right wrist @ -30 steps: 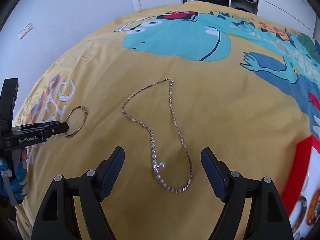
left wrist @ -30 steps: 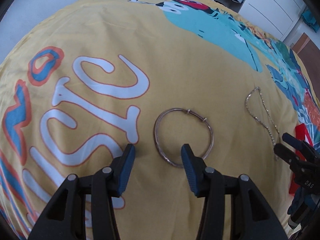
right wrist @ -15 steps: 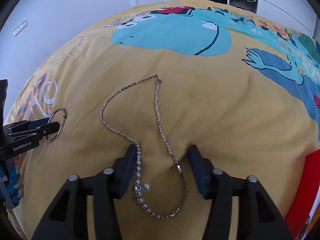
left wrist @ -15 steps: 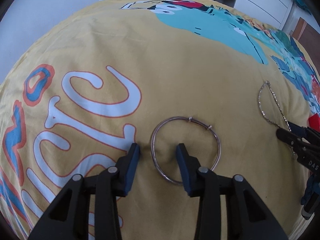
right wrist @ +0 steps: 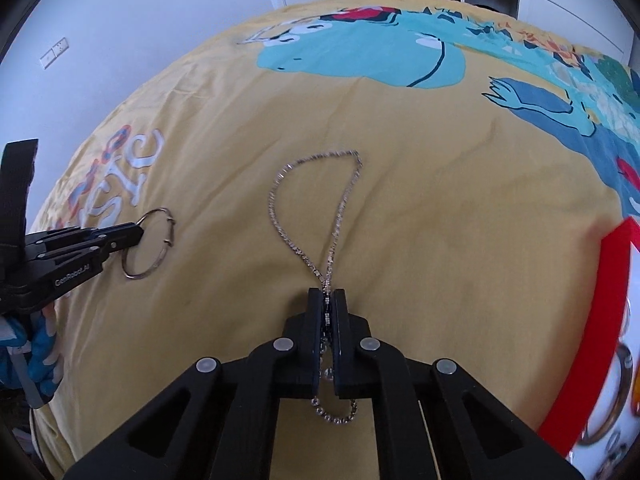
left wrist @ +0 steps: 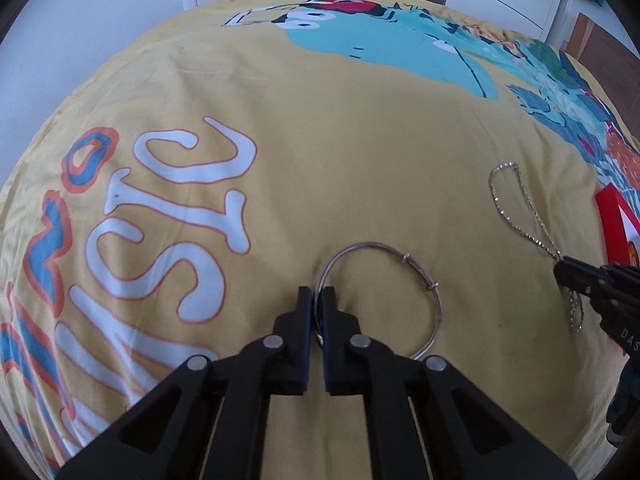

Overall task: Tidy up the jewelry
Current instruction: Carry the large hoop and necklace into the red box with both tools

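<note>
A thin metal bangle [left wrist: 434, 304] lies on the yellow printed bedspread [left wrist: 320, 160]. My left gripper [left wrist: 318, 294] is shut on the bangle's left rim. The same grip shows at the left of the right wrist view, on the bangle [right wrist: 158, 258]. A silver chain necklace [right wrist: 280, 224] lies in a loop on the bedspread. My right gripper [right wrist: 327, 294] is shut on both strands of the necklace near its beaded end, which hangs below the fingers [right wrist: 314, 312]. In the left wrist view the necklace [left wrist: 498, 204] and the right gripper [left wrist: 564, 272] are at the right.
A red-rimmed white jewelry tray [right wrist: 600, 320] with rings and bangles in it sits at the right edge of the bed. It shows in the left wrist view [left wrist: 612, 220] too. White wardrobes and an open closet stand beyond the bed.
Both grippers have closed: the left on the bangle's rim, the right on the necklace, pinching its two strands together. Both were open around them before.
</note>
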